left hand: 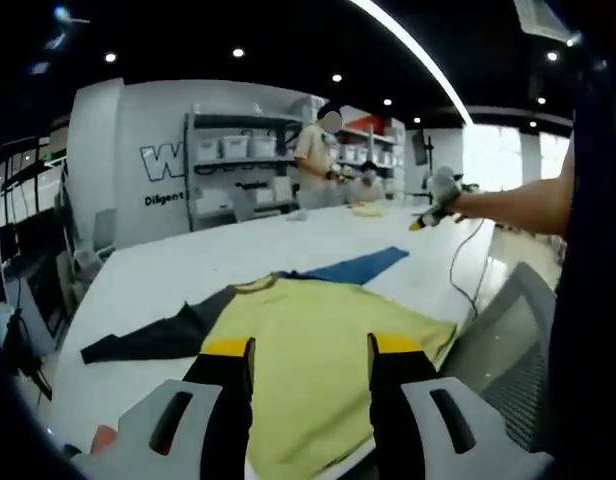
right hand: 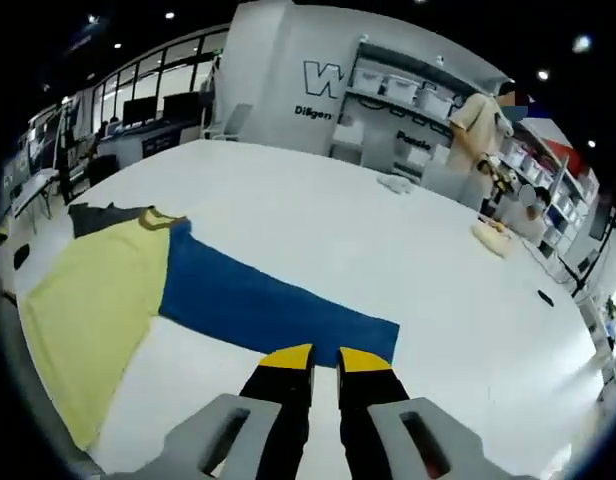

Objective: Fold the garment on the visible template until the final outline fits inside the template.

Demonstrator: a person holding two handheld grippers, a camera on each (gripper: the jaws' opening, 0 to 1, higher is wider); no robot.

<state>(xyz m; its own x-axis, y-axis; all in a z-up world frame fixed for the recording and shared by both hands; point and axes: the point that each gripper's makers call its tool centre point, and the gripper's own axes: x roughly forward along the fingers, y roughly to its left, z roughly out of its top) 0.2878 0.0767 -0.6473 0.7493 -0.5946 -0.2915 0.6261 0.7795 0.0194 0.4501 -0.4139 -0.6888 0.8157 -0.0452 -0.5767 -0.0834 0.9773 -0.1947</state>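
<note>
The shirt point(left hand: 318, 370) lies flat on the white table point(left hand: 238, 255), yellow body toward the near edge, dark sleeve point(left hand: 153, 335) spread out to one side and blue sleeve point(right hand: 273, 305) stretched out across the tabletop to the other. I can't make out any template outline on the table from here. The left gripper point(left hand: 310, 358) hovers above the yellow body with its jaws well apart and nothing between them. The right gripper point(right hand: 326, 360) sits just short of the blue sleeve's cuff, jaws nearly together with only a thin gap, and holding nothing as far as I can see. In the left gripper view the right gripper point(left hand: 438, 205) shows far out over the table on the person's outstretched arm. By my reckoning folding hasn't started, since both sleeves lie full length. The next move probably calls for opening the right jaws a little, pinching the blue cuff, and drawing that sleeve over onto the yellow body.
</note>
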